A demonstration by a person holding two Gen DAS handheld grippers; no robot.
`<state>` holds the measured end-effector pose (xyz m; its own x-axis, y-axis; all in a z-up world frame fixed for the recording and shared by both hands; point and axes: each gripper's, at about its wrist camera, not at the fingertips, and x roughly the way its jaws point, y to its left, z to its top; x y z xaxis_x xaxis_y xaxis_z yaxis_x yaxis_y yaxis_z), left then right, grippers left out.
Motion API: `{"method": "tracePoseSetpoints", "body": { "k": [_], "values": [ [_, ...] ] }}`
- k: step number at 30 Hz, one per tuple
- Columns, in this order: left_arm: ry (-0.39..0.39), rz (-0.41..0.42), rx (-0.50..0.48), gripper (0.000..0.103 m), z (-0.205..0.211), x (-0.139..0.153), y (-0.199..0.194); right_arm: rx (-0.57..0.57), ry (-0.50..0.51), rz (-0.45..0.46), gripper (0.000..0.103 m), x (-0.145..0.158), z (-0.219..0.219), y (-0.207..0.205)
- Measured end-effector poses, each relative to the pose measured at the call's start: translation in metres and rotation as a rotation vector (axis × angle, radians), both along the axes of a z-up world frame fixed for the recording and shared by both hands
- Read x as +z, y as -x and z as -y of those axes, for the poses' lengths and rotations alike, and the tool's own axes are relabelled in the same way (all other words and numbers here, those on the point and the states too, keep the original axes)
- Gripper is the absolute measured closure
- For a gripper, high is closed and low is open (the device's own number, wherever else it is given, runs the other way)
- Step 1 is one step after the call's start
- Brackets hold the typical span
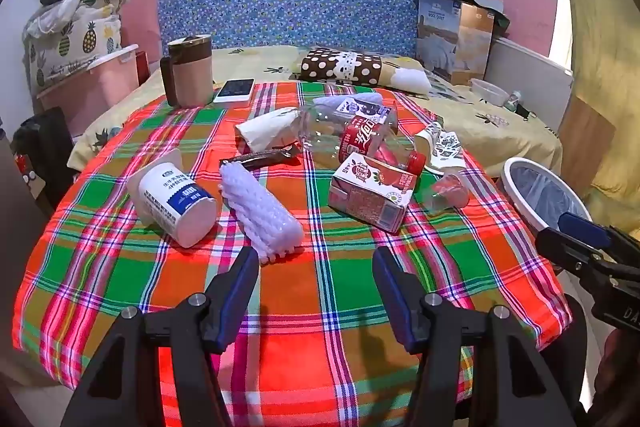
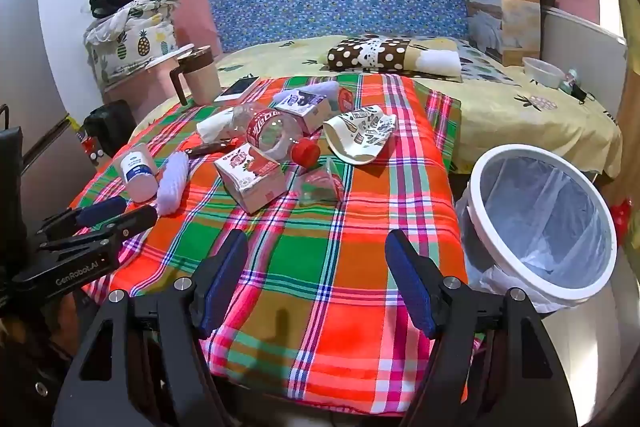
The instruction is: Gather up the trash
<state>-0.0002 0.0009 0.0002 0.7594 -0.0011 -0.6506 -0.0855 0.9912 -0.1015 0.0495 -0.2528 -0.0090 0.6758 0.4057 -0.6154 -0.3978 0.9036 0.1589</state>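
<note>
Left gripper [image 1: 316,267] and right gripper [image 2: 316,251] jaws apart over bare plaid cloth [image 1: 320,307], litter beyond, bin [image 2: 540,223] beside bench's right edge, bed [image 2: 520,115] behind.

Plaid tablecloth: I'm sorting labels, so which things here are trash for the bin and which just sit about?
For the job:
white yogurt bottle
foam fruit net
red juice carton
crushed clear bottle
crumpled paper cup
lined white bin

Just lying about:
lidded mug
phone
polka-dot pillow
</note>
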Motion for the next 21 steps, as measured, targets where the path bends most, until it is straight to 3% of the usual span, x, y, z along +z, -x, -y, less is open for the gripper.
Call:
{"method": "tracePoseSetpoints", "body": {
  "k": [9,21],
  "values": [
    [-0.043,0.007,0.007,0.044,0.005,0.0,0.002,-0.007,0.008,-0.003,0.031,0.0,-0.001,0.001],
    [-0.032,0.01,0.003,0.044,0.005,0.005,0.004,-0.007,0.004,-0.002,0.031,0.002,0.0,0.002]
  ]
}}
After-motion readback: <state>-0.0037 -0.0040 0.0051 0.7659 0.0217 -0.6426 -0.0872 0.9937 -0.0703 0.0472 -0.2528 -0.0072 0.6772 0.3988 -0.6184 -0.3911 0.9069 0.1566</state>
